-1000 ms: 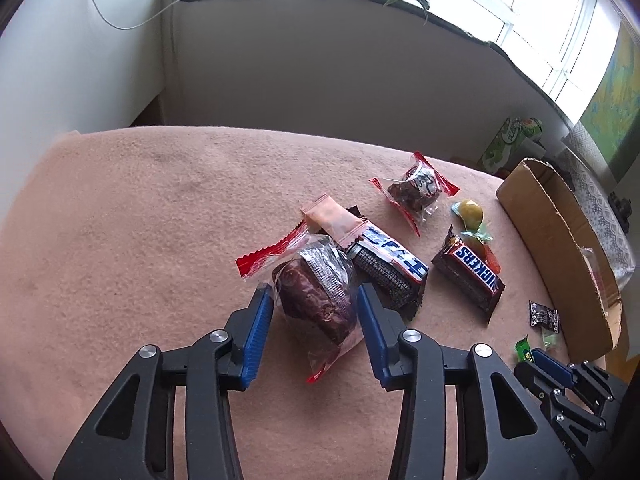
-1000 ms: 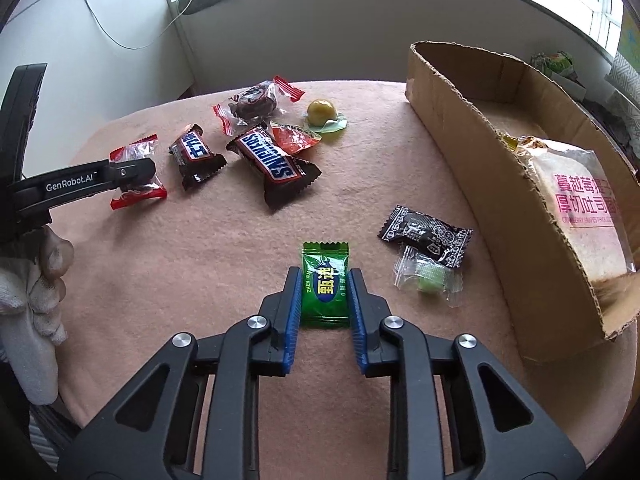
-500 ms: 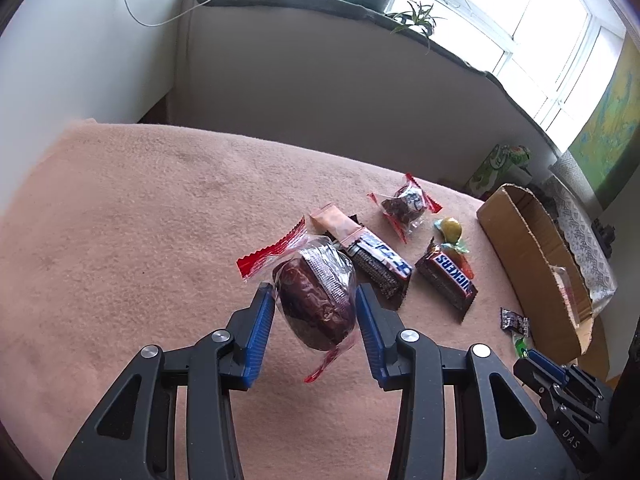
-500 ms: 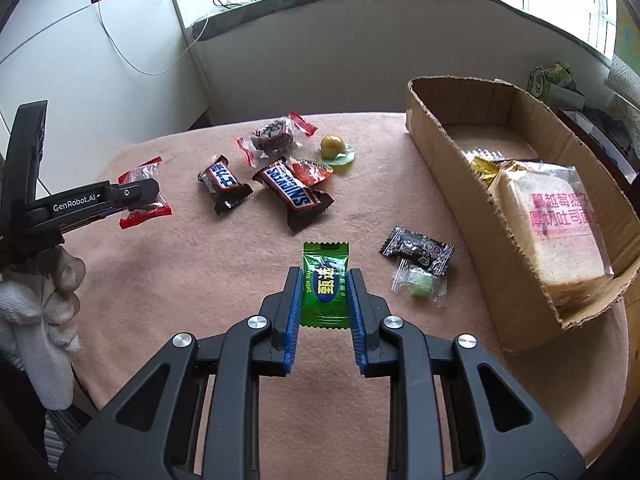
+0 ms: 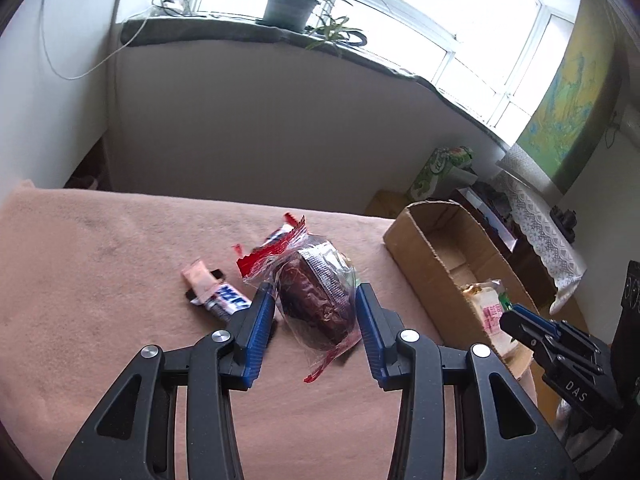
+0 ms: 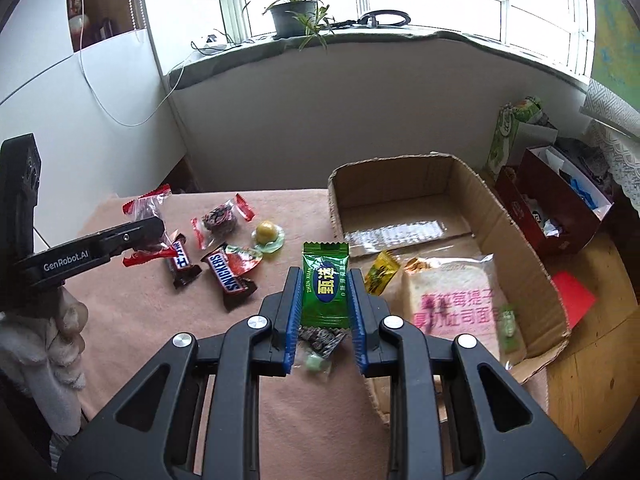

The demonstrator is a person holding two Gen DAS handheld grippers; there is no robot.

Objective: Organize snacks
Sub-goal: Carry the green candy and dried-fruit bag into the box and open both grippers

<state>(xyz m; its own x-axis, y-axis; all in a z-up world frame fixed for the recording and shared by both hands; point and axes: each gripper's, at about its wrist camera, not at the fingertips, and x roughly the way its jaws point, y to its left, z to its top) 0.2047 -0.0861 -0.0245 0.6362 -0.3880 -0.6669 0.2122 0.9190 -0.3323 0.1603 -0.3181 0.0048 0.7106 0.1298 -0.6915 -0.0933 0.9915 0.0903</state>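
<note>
My left gripper (image 5: 315,312) is shut on a clear red-edged packet with a dark brown cake (image 5: 316,300) and holds it above the pink cloth; the same packet shows in the right wrist view (image 6: 146,216). My right gripper (image 6: 324,304) is shut on a green candy packet (image 6: 325,285), lifted above the cloth beside the cardboard box (image 6: 520,256). The box also shows in the left wrist view (image 5: 424,256); it holds a bread pack (image 6: 456,308) and a yellow sachet (image 6: 382,272).
On the cloth (image 6: 280,400) lie a Snickers bar (image 6: 230,276), a second dark bar (image 6: 182,260), a red-edged cake packet (image 6: 220,220), a yellow sweet (image 6: 267,234), and a black packet (image 6: 320,338) with a pale green candy (image 6: 316,364). A red box (image 6: 560,216) stands on the floor at right.
Both grippers rose with their packets. The left moved right toward the box with the cake packet; the right carried the green candy up beside the box's near wall.
</note>
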